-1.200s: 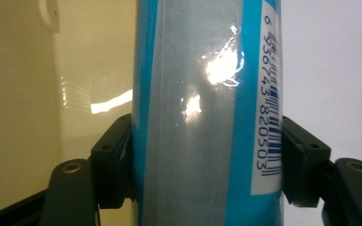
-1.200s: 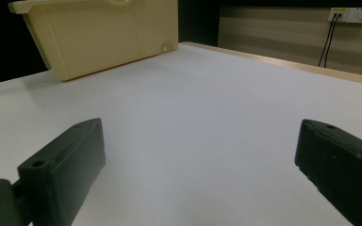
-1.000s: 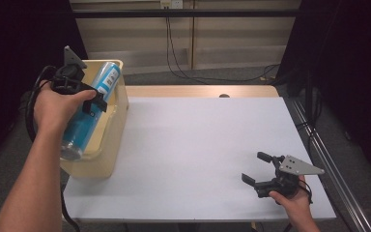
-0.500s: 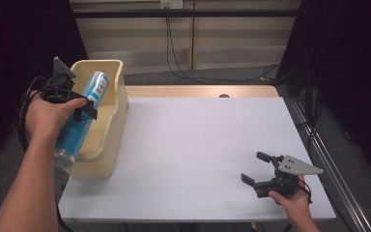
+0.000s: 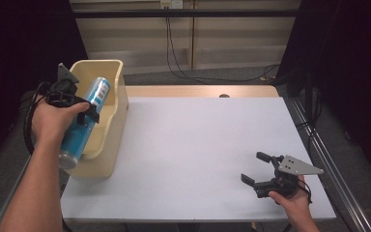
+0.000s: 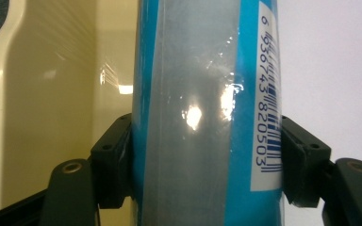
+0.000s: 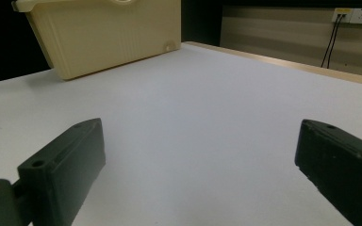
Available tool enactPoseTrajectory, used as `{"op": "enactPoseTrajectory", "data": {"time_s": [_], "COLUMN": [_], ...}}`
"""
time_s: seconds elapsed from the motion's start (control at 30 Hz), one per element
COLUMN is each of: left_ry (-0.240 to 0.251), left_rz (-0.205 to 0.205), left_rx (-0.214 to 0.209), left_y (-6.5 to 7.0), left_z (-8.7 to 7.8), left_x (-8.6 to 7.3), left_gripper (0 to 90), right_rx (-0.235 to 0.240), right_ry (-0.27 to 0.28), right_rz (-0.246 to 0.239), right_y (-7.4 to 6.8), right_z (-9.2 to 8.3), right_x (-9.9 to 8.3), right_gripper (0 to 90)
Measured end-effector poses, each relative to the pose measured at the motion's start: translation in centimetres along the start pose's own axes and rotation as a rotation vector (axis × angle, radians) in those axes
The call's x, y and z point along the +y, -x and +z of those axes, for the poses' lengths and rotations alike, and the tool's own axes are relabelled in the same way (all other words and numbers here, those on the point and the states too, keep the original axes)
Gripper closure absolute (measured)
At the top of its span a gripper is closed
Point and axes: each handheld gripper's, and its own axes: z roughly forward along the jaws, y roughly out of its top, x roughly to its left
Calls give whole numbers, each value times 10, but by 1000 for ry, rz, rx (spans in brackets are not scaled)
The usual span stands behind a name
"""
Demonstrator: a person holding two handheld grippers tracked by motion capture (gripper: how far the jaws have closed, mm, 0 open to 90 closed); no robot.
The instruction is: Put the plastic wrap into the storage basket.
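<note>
The blue can (image 5: 83, 121) is clamped in my left gripper (image 5: 83, 112), tilted, its upper end over the cream bin (image 5: 107, 145) and its lower end hanging past the bin's near left edge. In the left gripper view both jaws press the can's sides (image 6: 202, 117), a barcode label by the right one. The bin stands at the left edge of the white table (image 5: 193, 145). My right gripper (image 5: 258, 169) is spread wide, holding nothing, low over the table's near right corner.

The left tool (image 5: 79, 112) has carried the blue can (image 5: 83, 124) leftward, lower over the cream bin (image 5: 112, 126).
</note>
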Motion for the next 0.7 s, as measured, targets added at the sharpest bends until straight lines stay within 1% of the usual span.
{"op": "enactPoseTrajectory", "data": {"time_s": [0.07, 0.1, 0.23, 0.3, 0.5, 0.63, 0.7], "left_ry": [-3, -1, -8, -10, -27, -26, -26], "left_rz": [1, -6, 3, -4, 0, 0, -7], "left_rx": [0, 1, 6, 9, 14, 15, 17], "left_y": [0, 0, -1, -1, -3, -2, -1], "left_z": [0, 1, 2, 2, 5, 5, 4], "left_x": [0, -1, -1, -1, -2, -2, -1], "left_gripper": [321, 321, 321, 321, 320, 320, 320], "right_rx": [2, 2, 2, 4, 5, 4, 5], "right_ry": [-1, -1, -2, -4, -4, -5, -4], "right_rz": [-1, -1, -2, -1, -3, -3, -3], "right_y": [0, 0, -1, -1, -1, -1, -1], "right_z": [0, 0, 1, 1, 2, 2, 2], "right_x": [0, 0, 0, 0, 0, 0, 0], "right_gripper": [22, 22, 22, 21, 21, 22, 22]}}
